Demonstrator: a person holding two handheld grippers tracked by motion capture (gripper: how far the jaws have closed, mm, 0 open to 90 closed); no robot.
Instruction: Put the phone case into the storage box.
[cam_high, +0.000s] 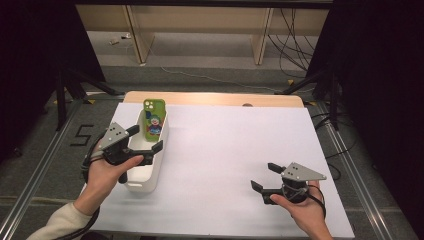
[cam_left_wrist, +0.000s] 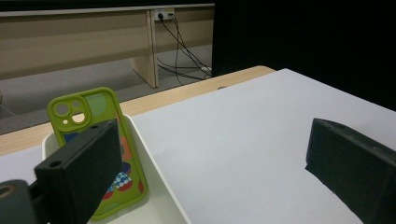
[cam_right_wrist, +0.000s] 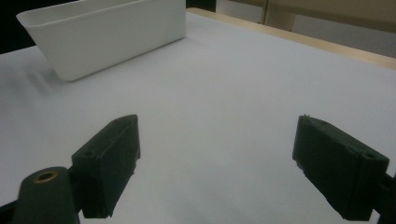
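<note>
Overhead, both hand-held grippers agape, left hand-held gripper (cam_high: 145, 138) over white bin (cam_high: 161, 165) with green phone case (cam_high: 154, 119).

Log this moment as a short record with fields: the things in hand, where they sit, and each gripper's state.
surface: white table sheet
container: white bin, at the left side of the sheet
item: green phone case, propped upright against the bin's far end, camera cutouts at the top
left gripper: open, above the bin, nothing between its jaws
right gripper: open, over bare sheet at the right, apart from the bin, holding nothing
</note>
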